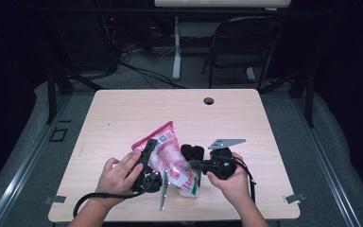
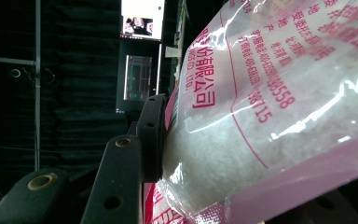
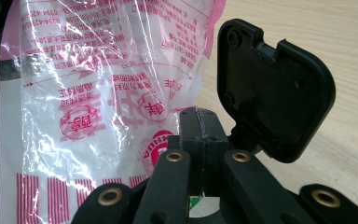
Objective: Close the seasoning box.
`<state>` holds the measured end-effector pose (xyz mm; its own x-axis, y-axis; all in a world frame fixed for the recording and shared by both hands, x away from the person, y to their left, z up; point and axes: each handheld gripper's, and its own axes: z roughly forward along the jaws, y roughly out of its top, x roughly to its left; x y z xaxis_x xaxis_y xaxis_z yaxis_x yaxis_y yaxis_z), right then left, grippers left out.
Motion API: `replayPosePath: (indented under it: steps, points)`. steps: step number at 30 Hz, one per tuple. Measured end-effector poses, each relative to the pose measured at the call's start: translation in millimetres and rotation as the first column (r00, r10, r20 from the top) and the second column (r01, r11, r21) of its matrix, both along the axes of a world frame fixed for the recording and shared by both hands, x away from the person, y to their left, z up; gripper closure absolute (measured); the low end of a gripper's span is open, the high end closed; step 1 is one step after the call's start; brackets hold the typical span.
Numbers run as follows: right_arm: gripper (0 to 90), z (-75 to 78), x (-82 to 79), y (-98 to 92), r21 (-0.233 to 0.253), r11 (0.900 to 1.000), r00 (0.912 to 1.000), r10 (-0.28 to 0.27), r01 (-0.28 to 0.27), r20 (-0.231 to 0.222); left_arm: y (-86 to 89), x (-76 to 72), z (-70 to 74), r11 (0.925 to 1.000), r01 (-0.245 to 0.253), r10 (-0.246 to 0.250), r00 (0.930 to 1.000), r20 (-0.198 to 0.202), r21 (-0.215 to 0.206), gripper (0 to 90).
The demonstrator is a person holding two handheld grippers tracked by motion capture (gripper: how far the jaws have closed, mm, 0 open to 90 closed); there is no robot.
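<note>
A pink and white plastic bag (image 1: 168,152) of white granules is held up over the near middle of the table (image 1: 123,113), between both grippers. My left gripper (image 1: 151,152) is shut on the bag's left side. In the left gripper view one black finger (image 2: 150,135) presses against the bag (image 2: 270,116), and the other finger is hidden behind it. My right gripper (image 1: 192,165) comes in from the right. Its jaws (image 3: 199,128) are pressed together on the bag's lower edge, with the printed bag (image 3: 98,93) beyond them.
A black plastic piece (image 1: 192,152) with rounded corners lies on the table just right of the bag; in the right gripper view the same piece (image 3: 275,88) is beside the jaws. A cable hole (image 1: 209,100) sits at the far edge. A chair (image 1: 246,42) stands beyond the table.
</note>
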<state>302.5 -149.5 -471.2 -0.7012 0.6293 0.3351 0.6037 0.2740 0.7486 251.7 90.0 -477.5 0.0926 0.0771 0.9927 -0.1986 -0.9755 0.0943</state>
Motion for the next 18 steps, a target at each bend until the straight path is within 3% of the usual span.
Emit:
replayPosePath:
  steps: [18]
  points:
    - [90.0, -0.7, -0.2, 1.7, 0.003, 1.0, 1.0, 0.003, -0.003, 0.003, 0.3, -1.5, 1.2, 1.0, 0.004, -0.004, 1.0, 0.004, 0.002, 63.9]
